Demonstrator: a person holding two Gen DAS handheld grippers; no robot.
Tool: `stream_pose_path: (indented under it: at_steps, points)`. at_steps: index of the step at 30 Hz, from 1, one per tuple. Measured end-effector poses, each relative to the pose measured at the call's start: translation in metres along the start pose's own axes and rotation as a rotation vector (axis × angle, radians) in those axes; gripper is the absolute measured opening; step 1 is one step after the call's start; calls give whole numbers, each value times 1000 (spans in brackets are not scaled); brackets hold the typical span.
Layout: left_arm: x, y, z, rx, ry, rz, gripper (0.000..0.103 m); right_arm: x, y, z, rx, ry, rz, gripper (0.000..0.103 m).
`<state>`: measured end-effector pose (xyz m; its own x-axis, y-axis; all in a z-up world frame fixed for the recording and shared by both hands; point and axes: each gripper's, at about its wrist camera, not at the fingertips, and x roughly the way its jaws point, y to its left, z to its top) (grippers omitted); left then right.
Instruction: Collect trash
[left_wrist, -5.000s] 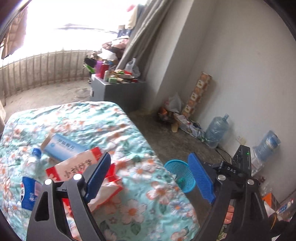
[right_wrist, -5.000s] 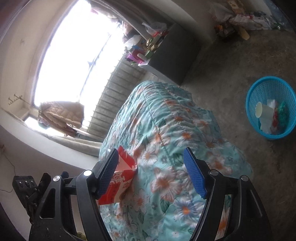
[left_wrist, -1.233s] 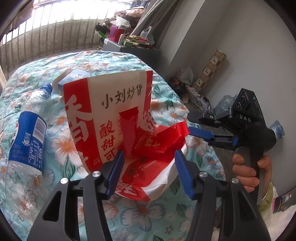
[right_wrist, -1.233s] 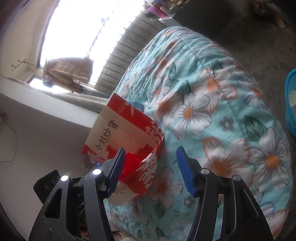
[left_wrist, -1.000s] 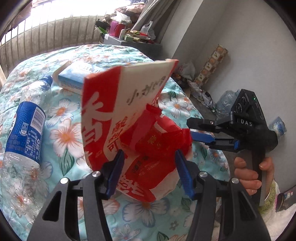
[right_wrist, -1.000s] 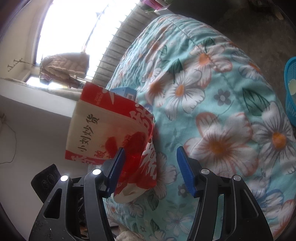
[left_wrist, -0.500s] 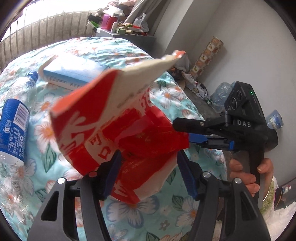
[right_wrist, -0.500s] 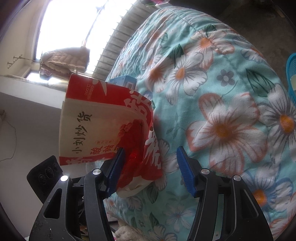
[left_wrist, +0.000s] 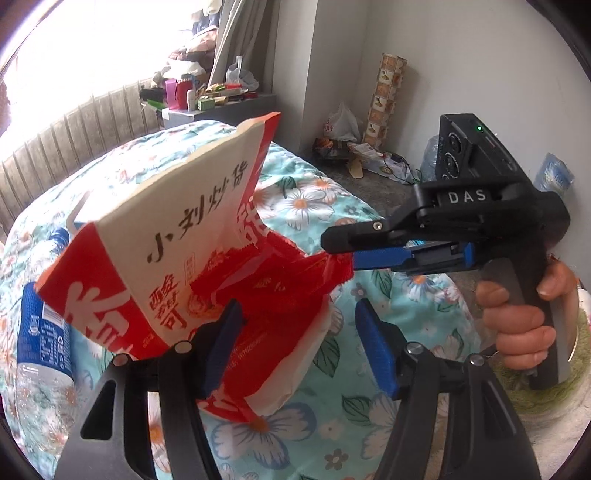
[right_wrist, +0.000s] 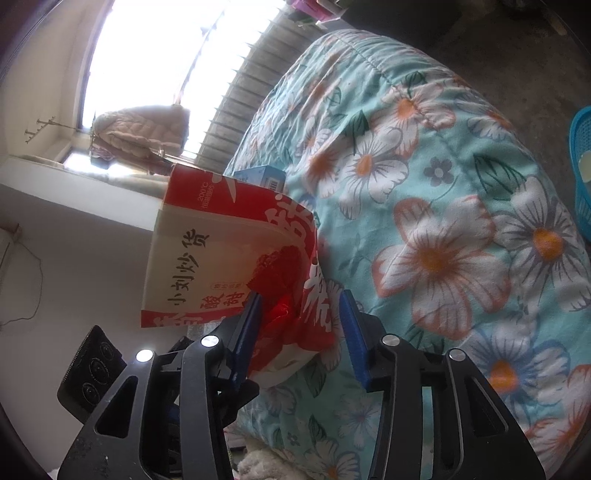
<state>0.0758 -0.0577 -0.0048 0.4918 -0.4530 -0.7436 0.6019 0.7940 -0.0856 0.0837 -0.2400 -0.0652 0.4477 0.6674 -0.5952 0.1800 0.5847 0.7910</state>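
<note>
A red and white paper snack bag (left_wrist: 177, 258) with red wrappers inside is held up above the floral bedspread (left_wrist: 314, 199). My left gripper (left_wrist: 299, 339) is shut on the bag's lower part. My right gripper (right_wrist: 301, 325) has its jaws around the bag (right_wrist: 221, 258) from the other side, pinching its red edge; it also shows in the left wrist view (left_wrist: 373, 254). A clear plastic bottle with a blue label (left_wrist: 40, 339) lies on the bed at the left.
A blue mesh waste basket (right_wrist: 581, 162) stands on the concrete floor right of the bed. A light blue box (right_wrist: 264, 177) lies on the bed behind the bag. A cluttered cabinet (left_wrist: 221, 107) and floor clutter sit by the far wall.
The bag has been lifted and tilted in my left gripper. My right gripper has closed in on the bag's red edge.
</note>
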Motion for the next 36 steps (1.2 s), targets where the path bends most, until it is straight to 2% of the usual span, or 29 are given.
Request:
stream_pose_path:
  at_steps: [1, 3, 6, 9, 14, 21, 25, 26, 27, 29, 31, 33, 36]
  points:
    - [1, 0, 1, 9, -7, 16, 62, -1, 0, -1, -1, 4, 3, 33]
    - [0, -2, -1, 34, -25, 38, 62, 1, 1, -2, -2, 13, 13, 16]
    - [0, -6, -3, 83, -43, 86, 62, 7, 4, -3, 6, 36, 36, 9]
    - [1, -10, -5, 136, -52, 122, 62, 11, 6, -3, 23, 59, 75, 6]
    - [4, -18, -7, 192, -60, 132, 62, 13, 6, -3, 71, 87, 152, 4]
    - [2, -24, -8, 225, -67, 107, 62, 17, 6, 2, 122, 94, 190, 3]
    - [2, -29, -10, 237, -76, 116, 62, 20, 14, 2, 97, 108, 198, 4]
    - [1, -28, -10, 232, -81, 118, 60, 20, 16, 2, 87, 113, 198, 4]
    - [0, -26, -10, 222, -87, 121, 52, 20, 18, 1, 79, 114, 196, 4]
    - [-2, -21, -8, 194, -90, 111, 43, 19, 22, 1, 57, 113, 183, 8]
    - [-4, -17, -7, 166, -95, 83, 29, 19, 22, 2, 36, 104, 155, 10]
    - [-7, -13, -8, 144, -98, 72, 14, 16, 25, 4, 14, 99, 133, 24]
    - [-8, -7, -10, 116, -97, 45, 8, 0, 32, 14, -30, 39, 101, 26]
